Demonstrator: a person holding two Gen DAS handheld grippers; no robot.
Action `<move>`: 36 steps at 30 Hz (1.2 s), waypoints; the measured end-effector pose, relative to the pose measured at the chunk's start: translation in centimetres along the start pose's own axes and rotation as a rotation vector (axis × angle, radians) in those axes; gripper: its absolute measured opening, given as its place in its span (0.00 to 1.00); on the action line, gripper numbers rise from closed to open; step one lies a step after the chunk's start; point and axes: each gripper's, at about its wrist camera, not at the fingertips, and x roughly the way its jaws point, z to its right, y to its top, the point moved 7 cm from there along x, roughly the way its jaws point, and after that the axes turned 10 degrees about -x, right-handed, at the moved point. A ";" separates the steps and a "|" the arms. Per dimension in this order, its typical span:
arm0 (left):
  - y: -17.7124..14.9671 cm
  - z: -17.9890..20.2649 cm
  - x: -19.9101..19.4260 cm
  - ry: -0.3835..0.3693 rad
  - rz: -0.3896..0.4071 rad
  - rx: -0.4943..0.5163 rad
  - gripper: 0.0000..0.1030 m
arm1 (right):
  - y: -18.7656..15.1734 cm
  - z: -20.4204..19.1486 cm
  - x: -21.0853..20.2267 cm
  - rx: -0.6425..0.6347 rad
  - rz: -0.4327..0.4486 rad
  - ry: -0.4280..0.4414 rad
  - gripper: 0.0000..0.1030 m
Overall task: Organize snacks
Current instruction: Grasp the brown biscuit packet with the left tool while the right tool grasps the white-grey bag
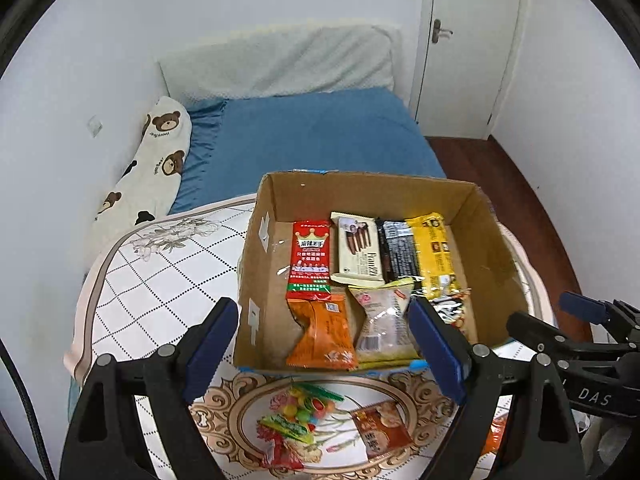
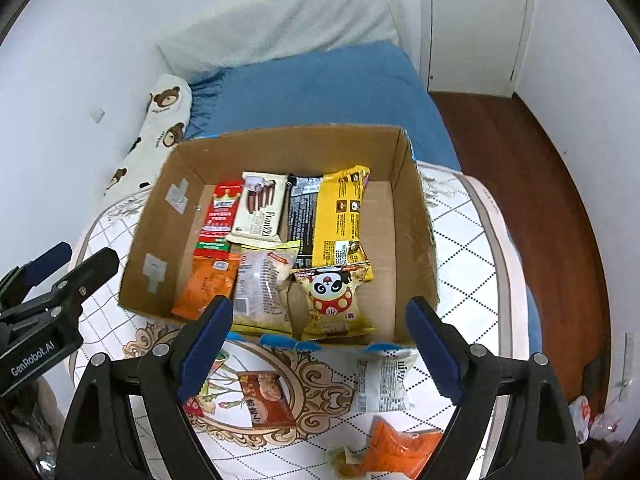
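Both claws are hanging wide open and holding nothing, angled down over a cardboard box (image 2: 416,240) that is sitting on a patterned round table (image 1: 152,280). Between and beyond the left claw (image 1: 326,348) fingers, the box is showing a red packet (image 1: 311,254), a cream wafer pack (image 1: 357,250), a black bar (image 1: 400,252), a yellow packet (image 1: 438,256), an orange pouch (image 1: 324,332) and a pale bun wrapper (image 1: 382,322). Beyond the right claw (image 2: 320,350), a panda-print packet (image 2: 334,300) is lying near the box's front wall. Below the left claw, outside the box, a bag of coloured candies (image 1: 308,406) and a brown snack sachet (image 1: 382,426) are lying on the table. Under the right claw, a white packet (image 2: 382,384) and another orange pouch (image 2: 400,450) are lying loose.
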 end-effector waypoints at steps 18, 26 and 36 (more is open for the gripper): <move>-4.6 0.1 -3.7 0.047 0.010 -0.046 0.85 | -3.9 0.0 -4.8 0.012 0.076 0.068 0.88; -12.7 0.1 4.6 0.083 -0.296 -0.110 0.85 | -11.5 5.2 2.7 0.143 -0.111 0.152 0.65; -21.0 1.9 16.0 0.113 -0.631 -0.200 0.85 | -13.3 9.2 11.1 0.192 -0.261 0.168 0.68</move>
